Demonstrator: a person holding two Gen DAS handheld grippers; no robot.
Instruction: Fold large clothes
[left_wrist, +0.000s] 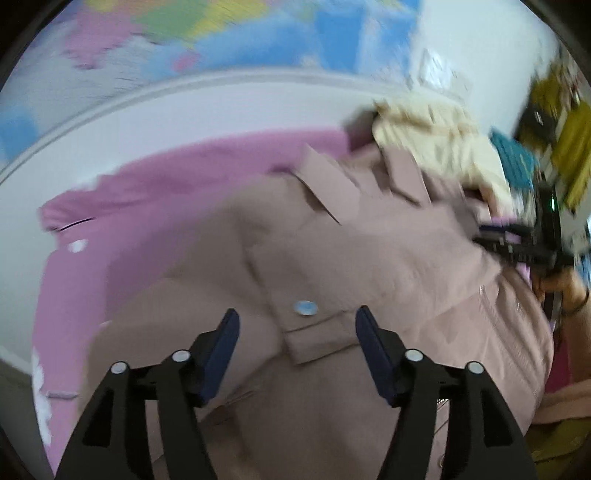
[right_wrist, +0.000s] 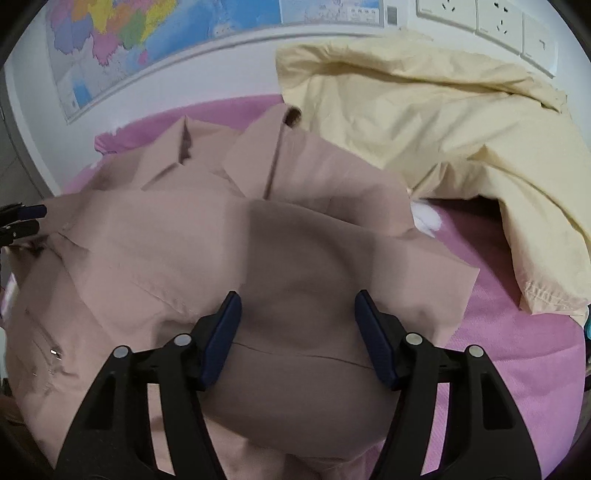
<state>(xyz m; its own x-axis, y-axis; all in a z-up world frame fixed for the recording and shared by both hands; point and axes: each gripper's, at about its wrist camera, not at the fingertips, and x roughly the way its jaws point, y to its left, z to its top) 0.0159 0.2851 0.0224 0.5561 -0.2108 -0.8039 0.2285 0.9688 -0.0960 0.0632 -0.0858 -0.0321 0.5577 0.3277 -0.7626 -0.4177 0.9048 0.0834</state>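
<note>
A pink sheet (right_wrist: 517, 350) covered the surface, and on it lay the dusty-pink jacket (right_wrist: 229, 251), spread out with its collar (right_wrist: 173, 155) toward the wall. Beyond the jacket hung a wall map (right_wrist: 122, 40); its print was too small to read. Just right of the jacket, partly over its shoulder, sat a crumpled cream garment (right_wrist: 424, 122). White wall sockets (right_wrist: 484, 18) stood above that garment, unlabelled as far as could be seen. The left gripper (left_wrist: 297, 319) hovered released over the jacket's flap with a pale snap button (left_wrist: 305, 308), nothing between its blue pads. The right gripper (right_wrist: 297, 304) hung likewise unclenched above the jacket's lower panel.
</note>
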